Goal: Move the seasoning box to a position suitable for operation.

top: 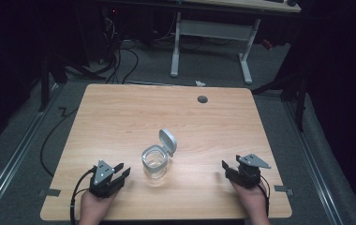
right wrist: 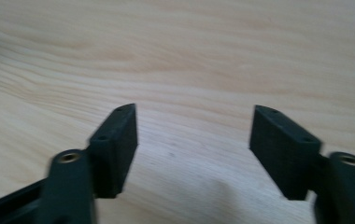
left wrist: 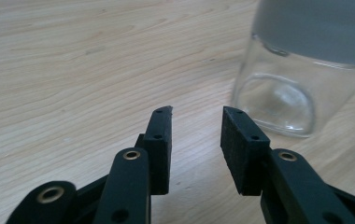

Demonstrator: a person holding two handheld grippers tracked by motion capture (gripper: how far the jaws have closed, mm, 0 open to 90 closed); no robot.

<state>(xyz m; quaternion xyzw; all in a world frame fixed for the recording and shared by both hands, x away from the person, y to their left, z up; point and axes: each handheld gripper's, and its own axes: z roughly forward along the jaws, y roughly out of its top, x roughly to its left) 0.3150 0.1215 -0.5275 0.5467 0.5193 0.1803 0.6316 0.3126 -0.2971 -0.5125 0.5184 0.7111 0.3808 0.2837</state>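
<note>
Glass jar [top: 155,162] stands near the table's [top: 120,117] front edge, about midway between its sides, with its grey hinged lid [top: 168,141] flipped up. In the left gripper view we see its top cut off. The left gripper [top: 121,171] sits just beside it, jaws parted, empty. The right gripper [right wrist: 194,149], blurred, is spread wide, well apart. A round grommet hole [top: 202,99] lies near the far edge.

The table [top: 120,122] at the centre of the frame has a pale wood-grain top with a smooth, matt finish. The jar [top: 155,162] is clear, glossy glass with a grey, plastic-looking flip lid [top: 168,139]. Both grippers' pads [left wrist: 161,140] look matt black and finely textured.
</note>
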